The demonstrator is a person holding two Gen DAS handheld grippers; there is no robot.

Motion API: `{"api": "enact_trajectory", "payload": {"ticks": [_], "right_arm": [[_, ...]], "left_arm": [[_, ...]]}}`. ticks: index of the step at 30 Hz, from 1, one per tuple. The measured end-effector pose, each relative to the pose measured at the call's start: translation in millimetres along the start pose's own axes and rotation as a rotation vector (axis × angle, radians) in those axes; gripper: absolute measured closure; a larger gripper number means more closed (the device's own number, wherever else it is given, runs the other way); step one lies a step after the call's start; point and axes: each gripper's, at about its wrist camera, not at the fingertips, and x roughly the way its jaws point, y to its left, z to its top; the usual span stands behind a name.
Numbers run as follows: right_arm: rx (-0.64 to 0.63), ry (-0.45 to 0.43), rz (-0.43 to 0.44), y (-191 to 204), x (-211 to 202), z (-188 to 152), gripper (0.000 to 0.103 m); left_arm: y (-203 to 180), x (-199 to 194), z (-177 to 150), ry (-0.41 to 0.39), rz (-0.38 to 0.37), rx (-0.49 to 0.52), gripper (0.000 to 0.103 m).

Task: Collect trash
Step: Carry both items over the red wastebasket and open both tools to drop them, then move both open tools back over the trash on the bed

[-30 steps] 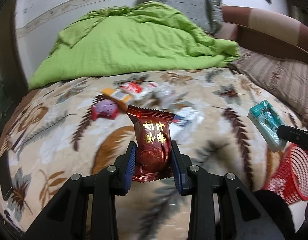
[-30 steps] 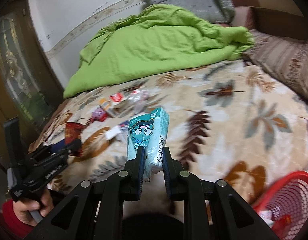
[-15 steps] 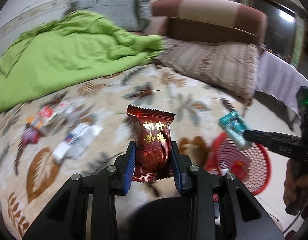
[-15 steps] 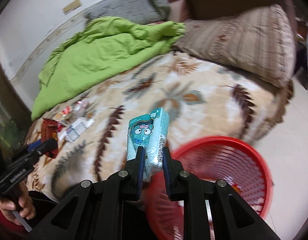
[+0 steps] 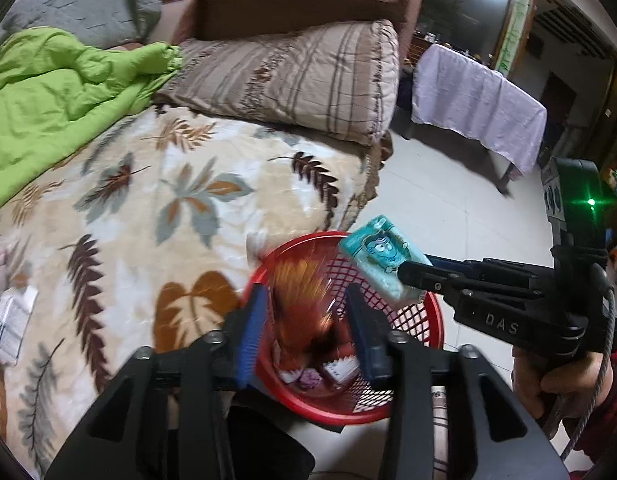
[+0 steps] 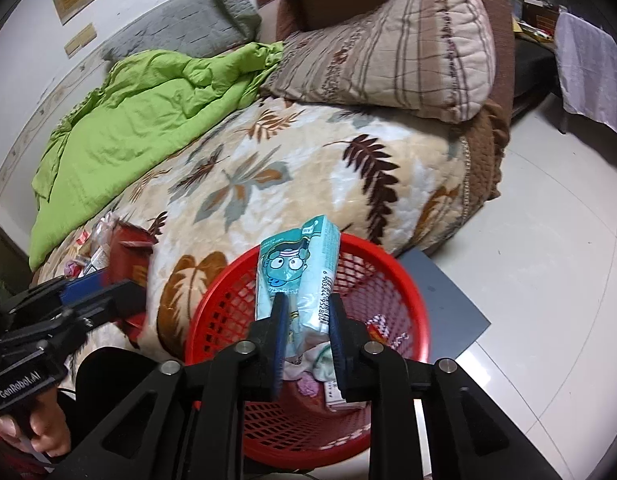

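A leaf-patterned bed (image 6: 316, 184) carries a green quilt (image 6: 140, 120), pillow (image 6: 396, 52) and wrappers (image 5: 12, 320).

basket (image 6: 224, 308): red plastic mesh | tissue pack (image 6: 298, 276): glossy film | blanket (image 5: 148, 208): plush cloth

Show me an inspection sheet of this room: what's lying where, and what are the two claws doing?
Surface: leaf-print blanket on a bed.
Job's things: red basket beside the bed, trash inside; red snack packet, blurred, over it; teal tissue pack above it.
Clutter: wrappers on the blanket; green quilt; striped pillow.
Grippers: left claw looks open around the snack packet; right claw shut on the tissue pack.
Cables: grey cord by the right handle.
Surroundings: tiled floor; cloth-covered table.
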Motion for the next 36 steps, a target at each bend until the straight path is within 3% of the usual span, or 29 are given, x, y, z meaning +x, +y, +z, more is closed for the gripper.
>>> {"api": "enact_trajectory", "payload": {"ticks": [2,8,11,15,26,34,36], "right_arm": [[0.008,-0.003,-0.009,-4,-2,0,0.065],[0.003,-0.007,0.004,1,-2,5,0.061],[-0.034,0.011,-0.017,19,5,8,0.049],[-0.090,0.036,0.004,47,17,8,0.049],[-0.195,0.118,0.218,142,57,0,0.049],[-0.257,0.156,0.257,182,75,3,0.049],[-0.269,0.158,0.268,187,77,3,0.049]], "left_arm": [[1,0,1,-0.003,-0.010,-0.007,0.045],[15,-10,-2,-0.015,0.015,-0.033,0.044],[33,-21,-7,-0.028,0.051,-0.068,0.044],[60,-37,-17,-0.044,0.101,-0.121,0.044],[151,-83,-46,-0.074,0.251,-0.296,0.044],[244,-115,-59,-0.076,0.463,-0.370,0.034],[271,-111,-61,-0.044,0.465,-0.402,0.034]]}}
